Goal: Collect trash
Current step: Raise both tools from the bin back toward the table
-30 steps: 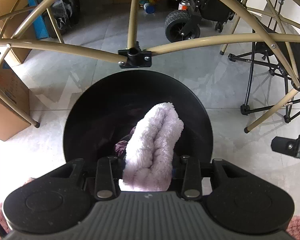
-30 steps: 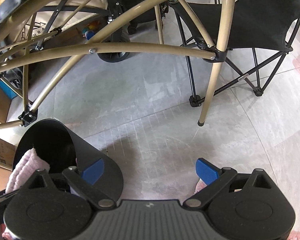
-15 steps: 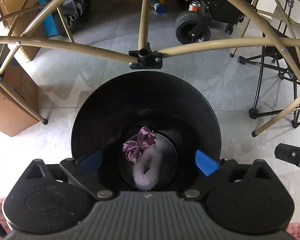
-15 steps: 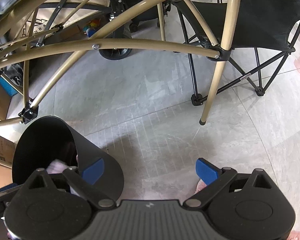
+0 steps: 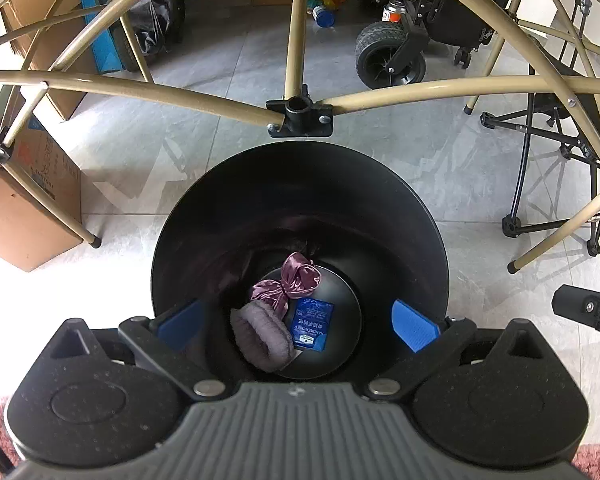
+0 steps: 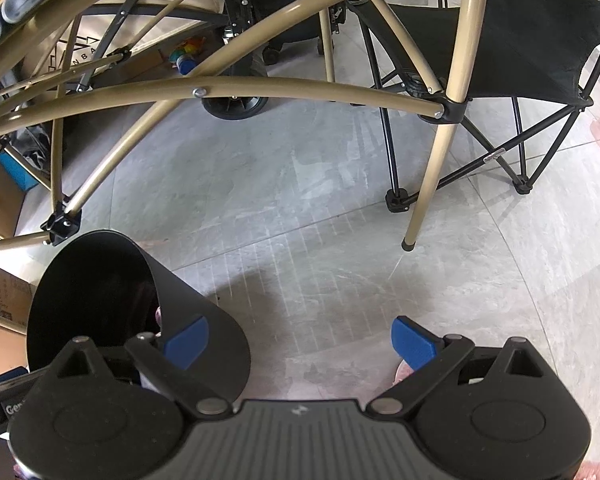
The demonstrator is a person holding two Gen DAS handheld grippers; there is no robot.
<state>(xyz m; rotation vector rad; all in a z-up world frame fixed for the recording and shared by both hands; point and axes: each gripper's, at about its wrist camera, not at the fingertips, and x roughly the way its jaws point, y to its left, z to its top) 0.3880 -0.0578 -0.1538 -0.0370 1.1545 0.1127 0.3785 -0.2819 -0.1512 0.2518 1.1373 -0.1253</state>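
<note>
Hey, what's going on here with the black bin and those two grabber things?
Someone is collecting trash with handheld tongs. The left tongs hang open over the black bin and hold nothing. At the bin's bottom lie a fuzzy lilac sock, a purple satin bow and a blue packet. The right tongs are open and empty too, over bare grey floor beside the bin.

Both tools are showing the same build: the left gripper and right gripper are wearing blue pads on black linkage arms, silver pivot screws, ribbed grey housing.
</note>
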